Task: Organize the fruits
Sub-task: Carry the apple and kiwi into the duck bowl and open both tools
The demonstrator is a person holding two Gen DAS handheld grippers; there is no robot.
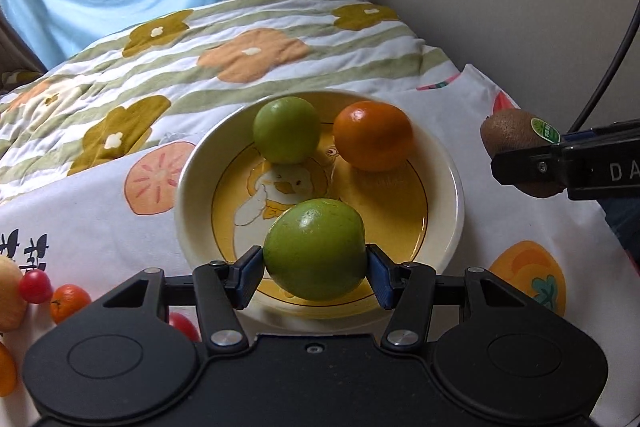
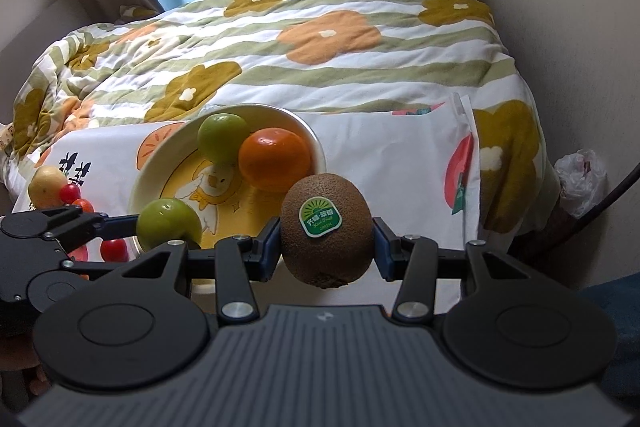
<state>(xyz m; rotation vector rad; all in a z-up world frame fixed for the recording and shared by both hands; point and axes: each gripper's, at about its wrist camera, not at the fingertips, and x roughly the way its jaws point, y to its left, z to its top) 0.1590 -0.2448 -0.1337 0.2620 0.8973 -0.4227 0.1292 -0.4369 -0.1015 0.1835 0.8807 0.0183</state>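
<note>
Left wrist view: left hand-held gripper (image 1: 315, 275) clamped on a green apple (image 1: 315, 249), blue pads against both its sides, over the near rim of the bowl (image 1: 448, 167). Bowl is cream with a yellow duck print and sits on a fruit-print cloth (image 1: 100, 219) laid on the bed. In the bowl's far half: a smaller green fruit (image 1: 287, 129) and an orange (image 1: 373, 135), side by side.

Right wrist view: right hand-held gripper (image 2: 326, 247) clamped on a kiwi (image 2: 327, 231), sticker facing the camera, just beside the bowl's right rim.

On the cloth left of the bowl: cherry tomatoes (image 1: 36, 286), a small orange (image 1: 69, 303), a yellowish fruit (image 2: 47, 186). Floral quilt (image 1: 224, 39) behind.
</note>
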